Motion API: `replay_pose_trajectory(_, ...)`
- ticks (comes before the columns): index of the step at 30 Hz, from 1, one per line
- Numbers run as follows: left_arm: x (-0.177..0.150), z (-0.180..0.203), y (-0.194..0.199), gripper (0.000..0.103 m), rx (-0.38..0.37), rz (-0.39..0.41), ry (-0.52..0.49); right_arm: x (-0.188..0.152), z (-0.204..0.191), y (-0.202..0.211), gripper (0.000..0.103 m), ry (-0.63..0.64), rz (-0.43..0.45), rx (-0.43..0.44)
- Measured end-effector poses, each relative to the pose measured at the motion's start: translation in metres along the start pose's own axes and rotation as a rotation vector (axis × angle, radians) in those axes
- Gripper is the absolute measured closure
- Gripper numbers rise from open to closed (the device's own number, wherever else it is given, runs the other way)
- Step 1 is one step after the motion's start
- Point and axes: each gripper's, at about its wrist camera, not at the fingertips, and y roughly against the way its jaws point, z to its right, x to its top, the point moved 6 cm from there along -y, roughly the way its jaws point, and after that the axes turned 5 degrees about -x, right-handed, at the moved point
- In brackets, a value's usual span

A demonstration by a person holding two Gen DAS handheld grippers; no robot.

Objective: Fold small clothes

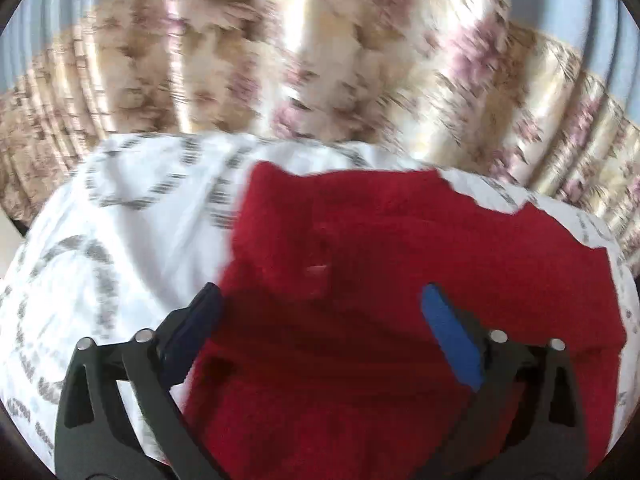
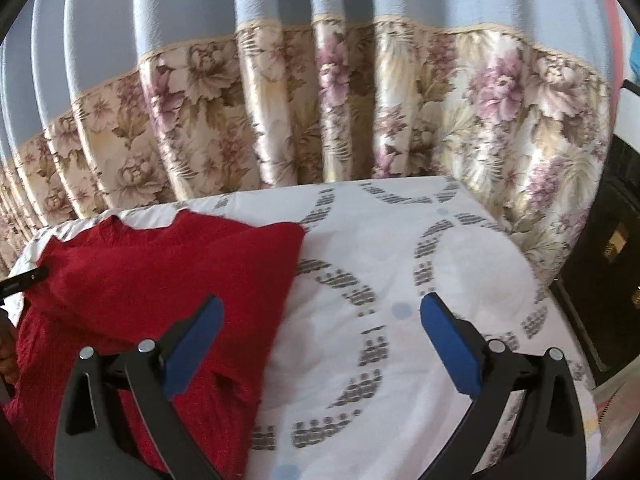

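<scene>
Red knit garment point(image 1: 400, 280) spread on a white bedsheet point(image 2: 400, 280) printed with grey dashed rings, floral curtain point(image 2: 280, 112) hanging at the far side. Seen from the left wrist, left gripper point(image 1: 324, 304) poised above the near part of the garment, jaws wide apart, nothing clamped between the blue pads point(image 1: 452, 336); picture smeared, so fine detail of the knit unreadable. Seen from the right wrist, right gripper point(image 2: 320, 320) also spread wide and empty, left pad over the garment's right edge, right pad over bare sheet. Garment point(image 2: 160, 280) there lying at left, its right side apparently already turned inward, a straight fold edge running near to far.

Judged step: taking a fresh hold for the next fold. Best done by lowering each gripper onto an edge or corner, pinching all layers together rather than the top one alone, then lifting just clear of the sheet and carrying the cloth over evenly. Worth avoiding: catching the bedsheet in the pinch, or dragging the thick knit so that the existing fold slips open.
</scene>
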Motion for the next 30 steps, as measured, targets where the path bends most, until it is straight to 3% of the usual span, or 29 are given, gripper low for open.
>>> replay_pose_trajectory(6,0.006,-0.060,0.022,0.004,-0.006,0.039,0.132,0.006,-0.012,-0.004,0.004,-0.002,-0.015,0.010)
replay_pose_trajectory(9,0.014,-0.069,0.021,0.004,-0.032,0.028,0.136,0.007,-0.015,-0.014,0.004,-0.070,-0.053,0.087)
replay_pose_trajectory(13,0.019,-0.066,0.001,0.004,0.005,-0.020,0.054,0.002,-0.019,-0.037,0.004,-0.106,-0.114,0.113)
replay_pose_trajectory(18,0.019,-0.065,-0.035,0.007,-0.056,-0.139,0.062,-0.002,-0.031,-0.069,0.004,-0.131,-0.181,0.155)
replay_pose_trajectory(22,0.023,-0.059,-0.048,0.008,-0.098,-0.177,0.066,0.001,-0.037,-0.091,0.004,-0.138,-0.224,0.184)
replay_pose_trajectory(24,0.026,-0.056,-0.052,0.010,-0.099,-0.178,0.056,0.002,-0.041,-0.098,0.019,-0.126,-0.240,0.209)
replay_pose_trajectory(25,0.027,-0.055,-0.054,0.019,-0.093,-0.177,0.052,0.004,-0.044,-0.099,0.052,-0.110,-0.235,0.217)
replay_pose_trajectory(26,0.028,-0.053,-0.053,0.027,-0.092,-0.168,0.045,0.006,-0.048,-0.100,0.072,-0.085,-0.234,0.223)
replay_pose_trajectory(27,0.029,-0.046,-0.053,0.063,-0.102,-0.163,0.014,0.008,-0.050,-0.098,0.080,-0.068,-0.224,0.210)
replay_pose_trajectory(28,0.030,-0.040,-0.053,0.088,-0.114,-0.162,-0.007,0.011,-0.054,-0.097,0.087,-0.050,-0.220,0.219)
replay_pose_trajectory(30,0.034,-0.036,-0.046,0.093,-0.074,-0.112,-0.031,0.020,-0.060,-0.091,0.090,-0.001,-0.184,0.206)
